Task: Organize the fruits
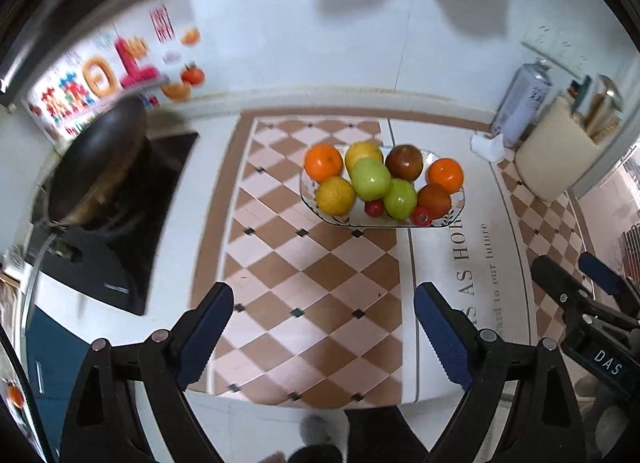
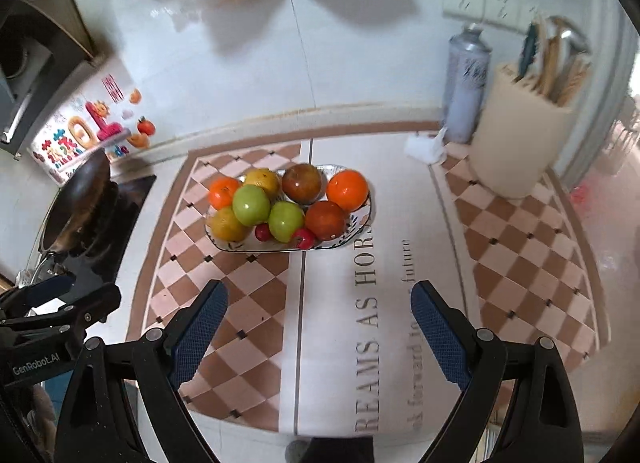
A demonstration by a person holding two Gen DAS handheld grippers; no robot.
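A clear oval plate (image 1: pixel 456 210) (image 2: pixel 362 229) sits on the checkered counter mat, piled with fruit: oranges (image 1: pixel 323 162) (image 2: pixel 347 189), green apples (image 1: pixel 371 179) (image 2: pixel 251 205), yellow fruits (image 1: pixel 335 195) (image 2: pixel 226 224), dark red-brown fruits (image 1: pixel 404 162) (image 2: pixel 301 183) and small red ones (image 1: pixel 374 208) (image 2: pixel 304 238). My left gripper (image 1: pixel 324 331) is open and empty, well in front of the plate. My right gripper (image 2: pixel 318 329) is open and empty, also short of the plate; it shows at the right edge of the left wrist view (image 1: pixel 576 275).
A black wok (image 1: pixel 96 167) (image 2: pixel 78 203) sits on the stove at left. A spray can (image 1: pixel 520 99) (image 2: pixel 466 87), a beige knife block (image 1: pixel 556 151) (image 2: pixel 520 143) and a white crumpled item (image 1: pixel 486 145) (image 2: pixel 424 147) stand at back right. The tiled wall lies behind.
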